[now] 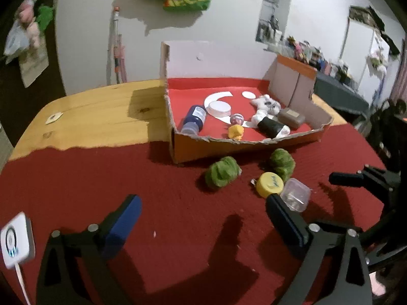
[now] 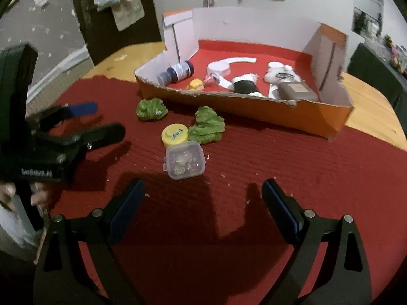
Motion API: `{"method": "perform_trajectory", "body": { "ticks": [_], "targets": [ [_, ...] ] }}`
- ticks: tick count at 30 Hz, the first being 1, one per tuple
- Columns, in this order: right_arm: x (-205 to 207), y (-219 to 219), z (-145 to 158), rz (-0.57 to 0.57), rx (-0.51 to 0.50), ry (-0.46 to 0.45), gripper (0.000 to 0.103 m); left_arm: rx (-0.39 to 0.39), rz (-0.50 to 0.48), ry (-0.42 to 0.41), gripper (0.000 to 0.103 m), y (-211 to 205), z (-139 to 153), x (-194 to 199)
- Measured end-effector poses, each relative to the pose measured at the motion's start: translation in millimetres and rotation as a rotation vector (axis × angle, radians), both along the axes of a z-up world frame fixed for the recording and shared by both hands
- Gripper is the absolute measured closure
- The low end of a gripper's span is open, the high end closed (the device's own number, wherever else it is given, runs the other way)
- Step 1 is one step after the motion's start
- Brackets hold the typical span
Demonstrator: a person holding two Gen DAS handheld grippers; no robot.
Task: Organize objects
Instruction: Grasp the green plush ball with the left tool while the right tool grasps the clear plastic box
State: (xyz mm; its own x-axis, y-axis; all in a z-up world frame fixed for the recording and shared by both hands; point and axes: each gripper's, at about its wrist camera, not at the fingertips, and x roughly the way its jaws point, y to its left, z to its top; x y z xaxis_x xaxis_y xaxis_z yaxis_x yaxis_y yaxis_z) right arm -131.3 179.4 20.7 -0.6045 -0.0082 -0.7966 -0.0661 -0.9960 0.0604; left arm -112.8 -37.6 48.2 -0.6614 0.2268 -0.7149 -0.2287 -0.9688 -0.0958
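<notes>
red cloth point(image 1: 101, 178) half covers a wooden table point(image 1: 96, 106).

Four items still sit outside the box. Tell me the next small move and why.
Probably ease the right tongs forward and down around the clear container: it lies nearest, just ahead of their open jaws, outside the cardboard box on the red cloth.

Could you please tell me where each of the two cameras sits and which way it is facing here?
Left wrist: on the left gripper, angled down over the red cloth at the cardboard box; its open fingers show, the right gripper at right.
Right wrist: on the right gripper, facing the same box from further right; its open fingers show, the left gripper and fingertips at left.
Shared: box, yellow lid, clear container.
</notes>
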Motion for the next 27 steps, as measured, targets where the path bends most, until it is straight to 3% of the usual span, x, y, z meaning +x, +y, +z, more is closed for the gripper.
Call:
{"method": "perform_trajectory", "body": {
  "ticks": [10,13,16,18,19,27],
  "targets": [
    [-23,-16,-11,0.104,0.091,-0.052,0.026,-0.033,-0.117,-0.071,0.035,10,-18,-39],
    [-24,-17,-9,0.115,0.085,-0.042,0.038,-0.014,-0.148,-0.068,0.046,12,-17,-44],
    [-24,-18,-9,0.13,0.08,-0.032,0.048,0.006,-0.183,-0.078,0.063,17,-17,-48],
    [-22,-19,-9,0.14,0.068,-0.022,0.061,0.004,-0.203,-0.073,0.074,22,-17,-46],
    [-21,-19,-8,0.143,0.059,-0.017,0.065,0.002,-0.211,-0.07,0.074,24,-17,-45],
    [-6,-16,-2,0.127,0.003,0.019,0.065,0.026,-0.226,-0.03,0.076,29,-5,-28]
  ]
}}
